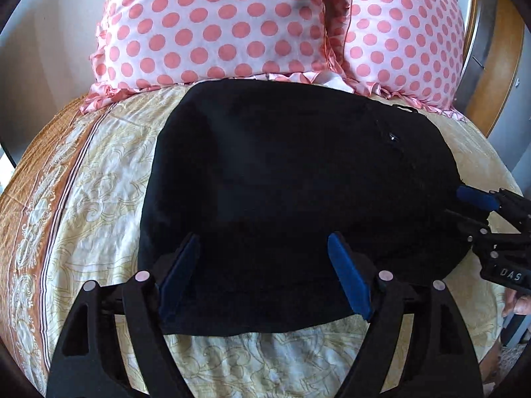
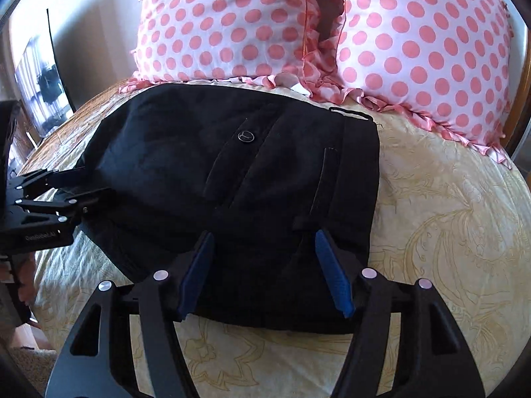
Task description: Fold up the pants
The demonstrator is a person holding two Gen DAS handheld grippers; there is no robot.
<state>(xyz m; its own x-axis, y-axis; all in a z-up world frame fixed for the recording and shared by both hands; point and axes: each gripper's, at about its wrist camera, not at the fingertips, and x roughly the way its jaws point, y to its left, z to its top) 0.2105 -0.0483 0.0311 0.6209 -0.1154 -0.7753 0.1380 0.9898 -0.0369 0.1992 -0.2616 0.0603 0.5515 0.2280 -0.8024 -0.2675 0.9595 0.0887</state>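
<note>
- Black pants [image 1: 292, 179] lie folded into a compact, roughly rectangular bundle on a bed [image 1: 99, 199] covered with a cream sheet patterned in pale gold, with an orange-brown border along its left side.
- The bundle sits in the middle of the bed; its far edge lies just beside two white pillows with pink polka dots and ruffled trim — a left pillow [image 1: 212, 23] and a right pillow [image 1: 408, 33].
- In the right wrist view the waistband runs along the bundle's right side, with belt loops and a small round button [image 2: 246, 136] above a pocket seam.
- The left tongs [image 1: 265, 275] stand open, blue pads spread wide, over the near edge of the pants; nothing is held between them.
- The right tongs [image 2: 265, 272] are likewise open over the near right part of the bundle — holding nothing.
- Each tool shows at the edge of the other's view, at the side of the pants.
</note>
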